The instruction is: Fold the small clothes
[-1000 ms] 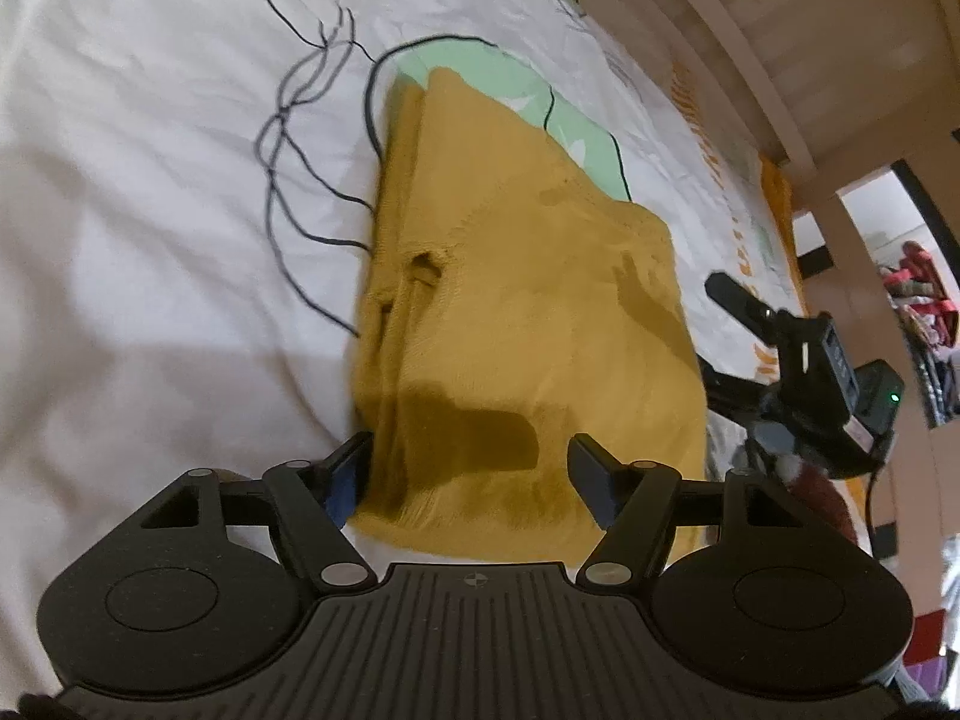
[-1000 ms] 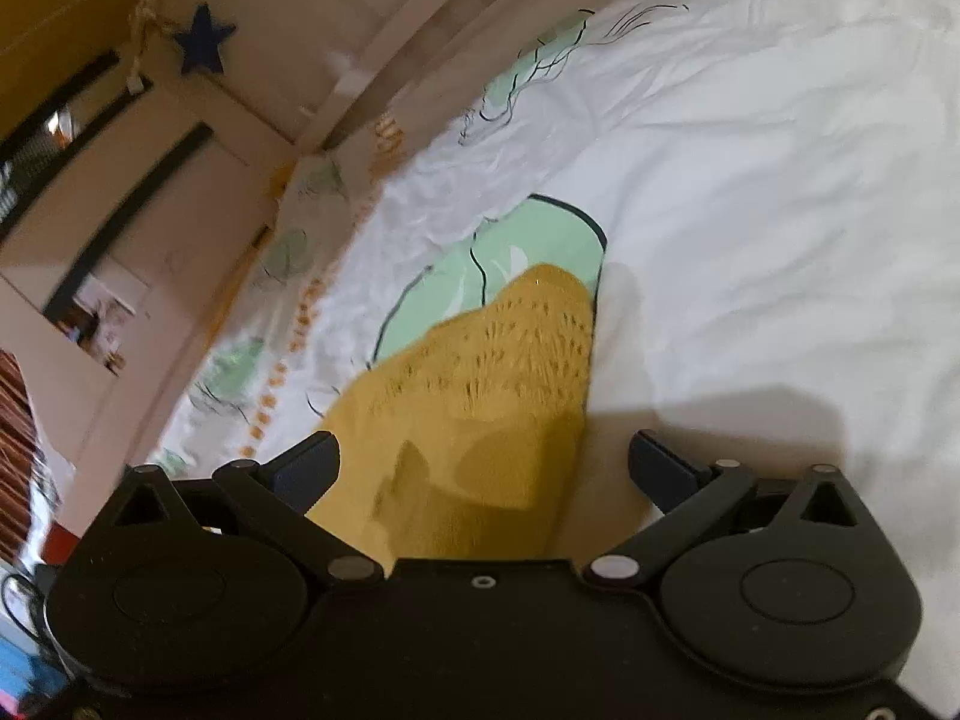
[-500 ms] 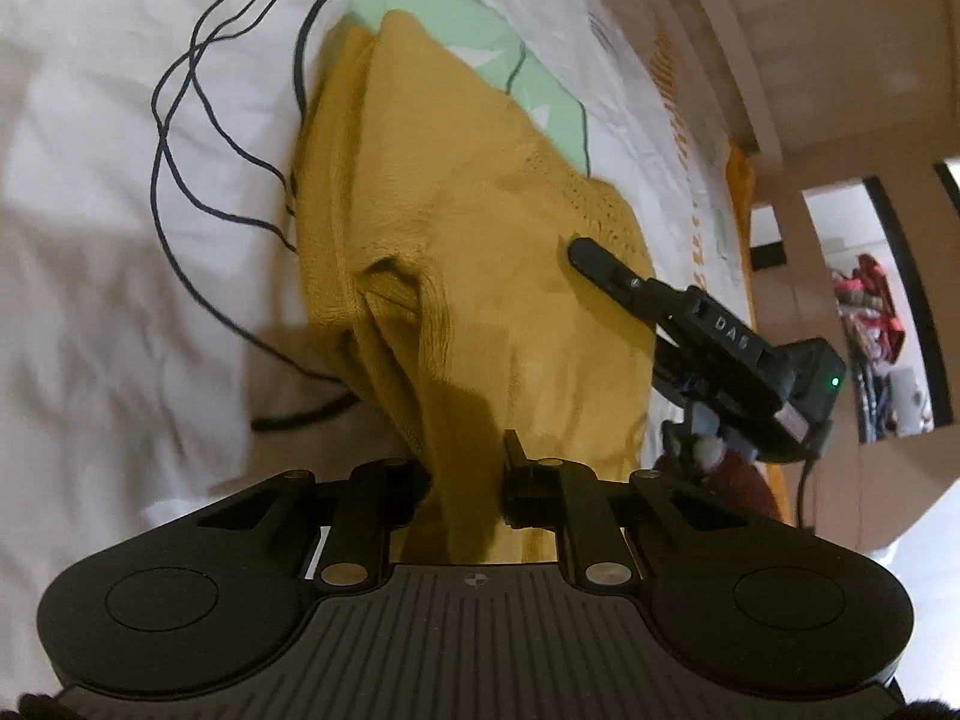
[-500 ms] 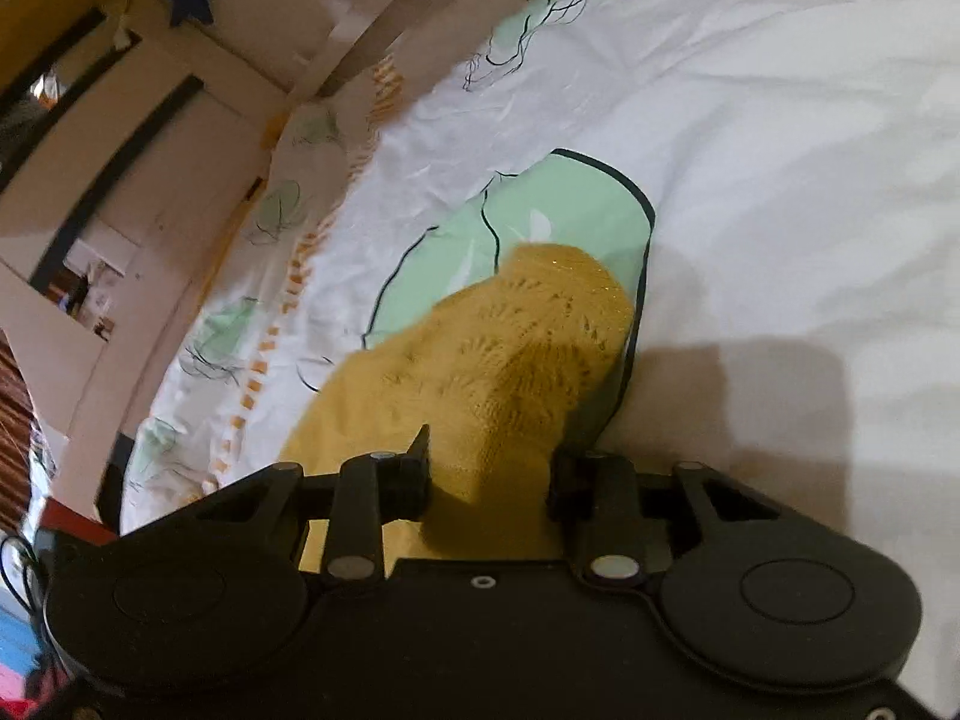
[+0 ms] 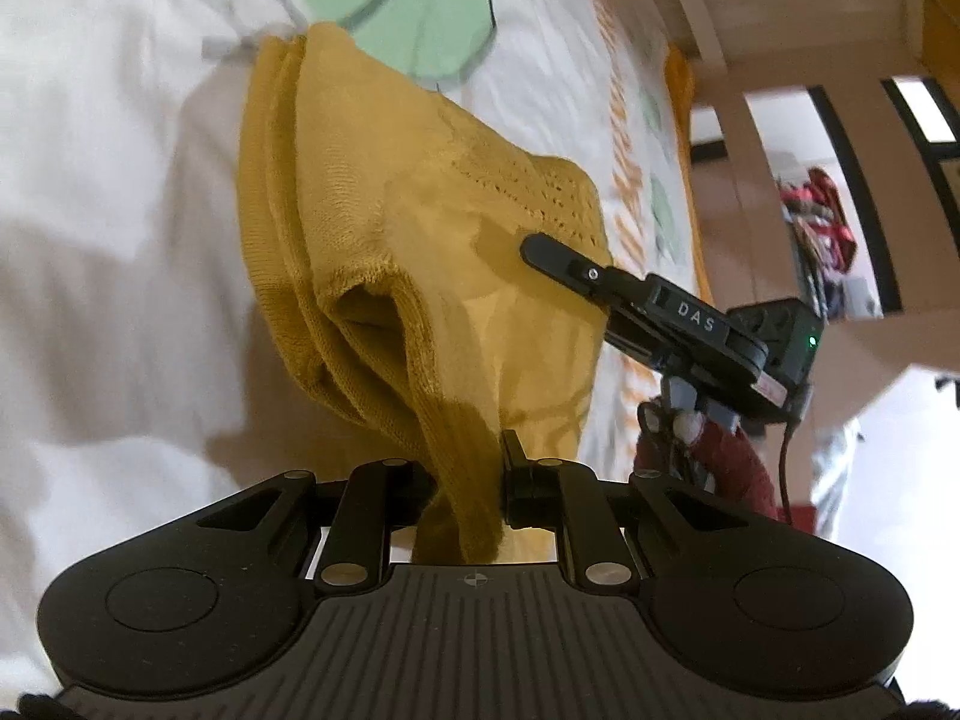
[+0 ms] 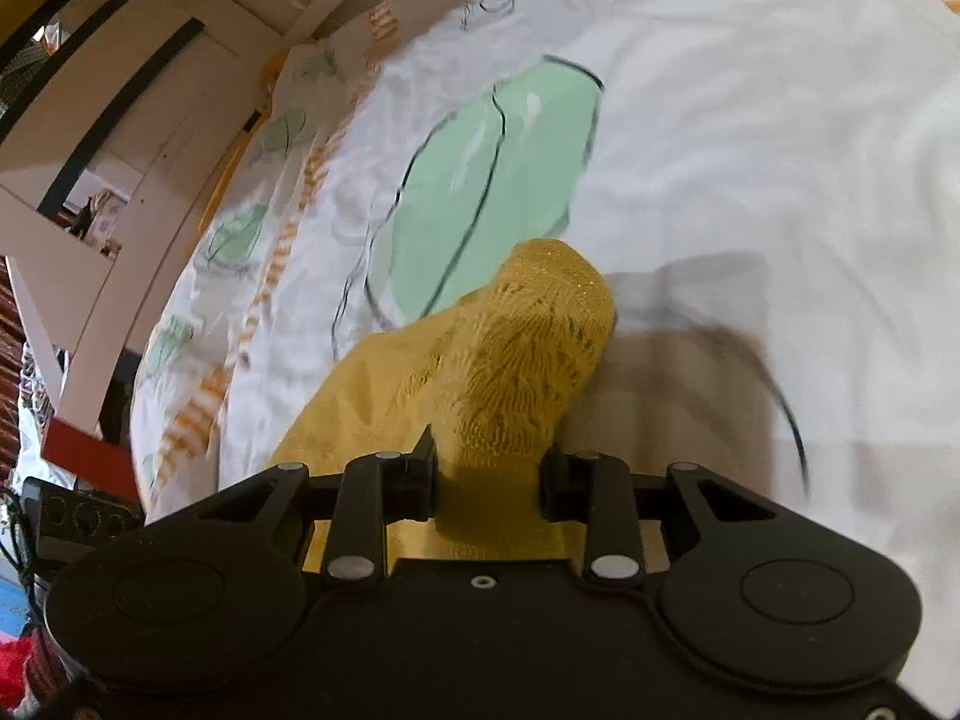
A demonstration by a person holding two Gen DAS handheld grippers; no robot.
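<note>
One yellow knit garment (image 5: pixel 420 228) on bedsheet (image 5: pixel 108 240); two grippers, left gripper (image 5: pixel 468 492) and right gripper (image 6: pixel 486 474), each clamped on its fabric.

Warm indoor light, soft shadows, motion-blurred bedsheet (image 6: pixel 750 120), fisheye-bent edges.

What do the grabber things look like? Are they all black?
Mostly. Each tool, left and right, is matte black plastic with round side discs, silver screws and a ribbed base. The right one shows white "DAS" lettering, a green light and a dangling cable.
</note>
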